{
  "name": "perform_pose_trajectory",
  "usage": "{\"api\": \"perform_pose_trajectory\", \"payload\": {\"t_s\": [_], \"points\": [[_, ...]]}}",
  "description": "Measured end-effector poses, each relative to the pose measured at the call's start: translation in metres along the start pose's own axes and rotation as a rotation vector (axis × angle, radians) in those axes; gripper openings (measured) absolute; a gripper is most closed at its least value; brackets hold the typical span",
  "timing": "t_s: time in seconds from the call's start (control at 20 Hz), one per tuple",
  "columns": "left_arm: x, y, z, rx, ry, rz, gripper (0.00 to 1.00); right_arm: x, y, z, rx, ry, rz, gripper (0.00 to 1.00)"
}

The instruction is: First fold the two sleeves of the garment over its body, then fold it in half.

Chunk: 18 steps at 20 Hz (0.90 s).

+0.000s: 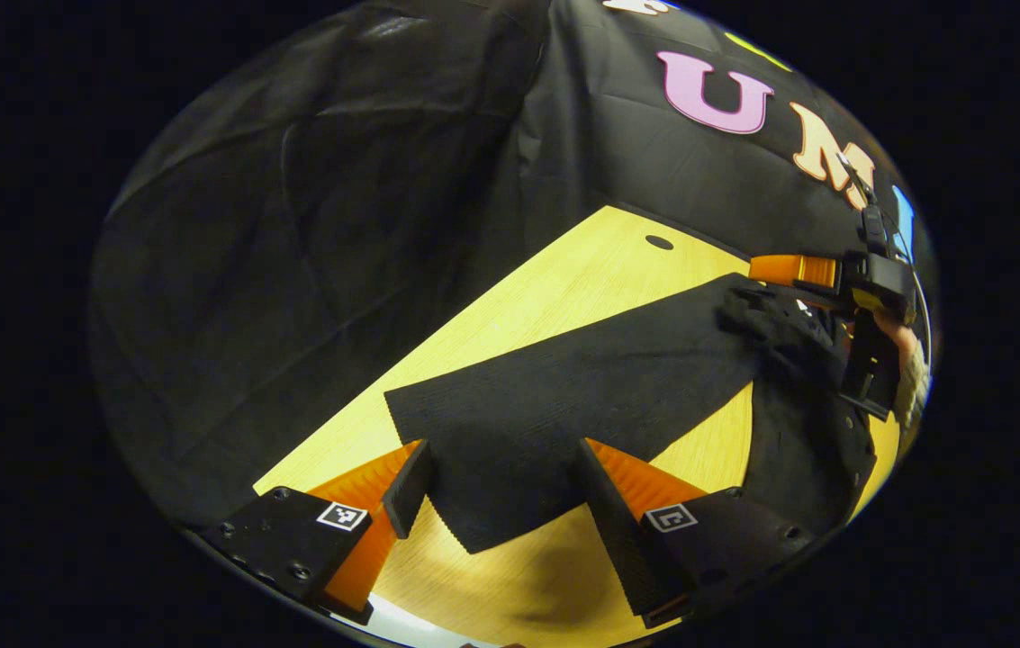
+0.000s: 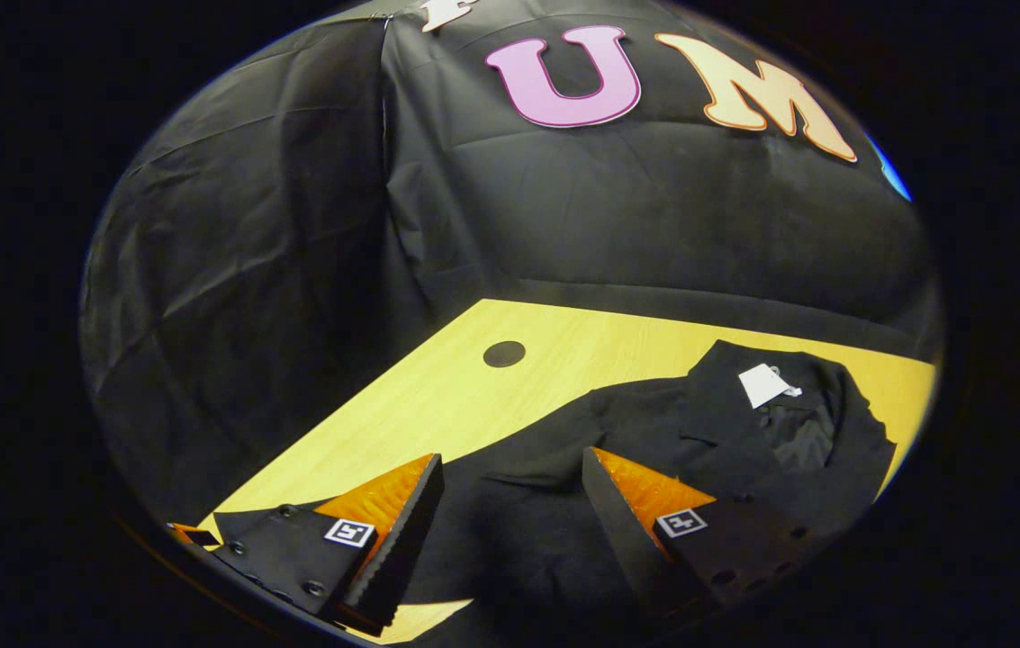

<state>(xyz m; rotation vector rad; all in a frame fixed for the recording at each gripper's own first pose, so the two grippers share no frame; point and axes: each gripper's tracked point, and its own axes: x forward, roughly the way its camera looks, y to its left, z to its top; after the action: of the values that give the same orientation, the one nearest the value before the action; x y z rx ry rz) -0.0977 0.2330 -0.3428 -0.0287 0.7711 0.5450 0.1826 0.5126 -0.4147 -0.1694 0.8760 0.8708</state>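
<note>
A black garment lies flat on the yellow wooden table (image 1: 564, 288). One long sleeve (image 1: 582, 387) stretches from the body (image 1: 807, 432) toward me, and its cuff end lies under my left gripper (image 1: 502, 447), which is open just above it. In the right gripper view the collar with a white label (image 2: 766, 385) sits at the right, and the shoulder and sleeve (image 2: 528, 504) run under my open right gripper (image 2: 513, 454). The right gripper (image 1: 798, 270) also shows at the far end of the sleeve, held by a hand (image 1: 910, 378).
A round dark hole (image 2: 503, 354) marks the table near its back corner. Black cloth walls close in behind and to the left of the table. Bare wood (image 2: 401, 405) lies left of the garment.
</note>
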Motion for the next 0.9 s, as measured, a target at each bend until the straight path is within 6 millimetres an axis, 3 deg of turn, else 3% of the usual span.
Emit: {"api": "perform_pose_trajectory", "payload": {"t_s": [0.05, 0.15, 0.25, 0.55, 0.7, 0.9], "points": [[0.001, 0.0, -0.002, 0.009, 0.007, -0.001, 0.96, -0.007, 0.004, -0.007, -0.01, 0.004, -0.002, 0.98], [0.001, 0.0, -0.006, 0.006, 0.025, 0.004, 0.96, -0.013, 0.017, -0.015, -0.022, -0.006, -0.002, 0.99], [0.003, -0.003, -0.009, 0.002, 0.036, 0.002, 0.96, -0.013, 0.016, -0.013, -0.025, -0.035, -0.011, 0.98], [0.005, 0.001, -0.02, 0.092, 0.052, 0.03, 0.95, -0.018, 0.009, 0.0, -0.023, -0.14, -0.07, 0.98], [0.006, 0.002, -0.018, 0.092, 0.03, 0.036, 0.95, -0.022, -0.009, 0.013, -0.03, -0.188, -0.119, 0.98], [0.005, 0.001, -0.018, 0.096, 0.034, 0.024, 0.95, -0.081, -0.046, 0.027, -0.035, -0.234, -0.176, 0.98]]}}
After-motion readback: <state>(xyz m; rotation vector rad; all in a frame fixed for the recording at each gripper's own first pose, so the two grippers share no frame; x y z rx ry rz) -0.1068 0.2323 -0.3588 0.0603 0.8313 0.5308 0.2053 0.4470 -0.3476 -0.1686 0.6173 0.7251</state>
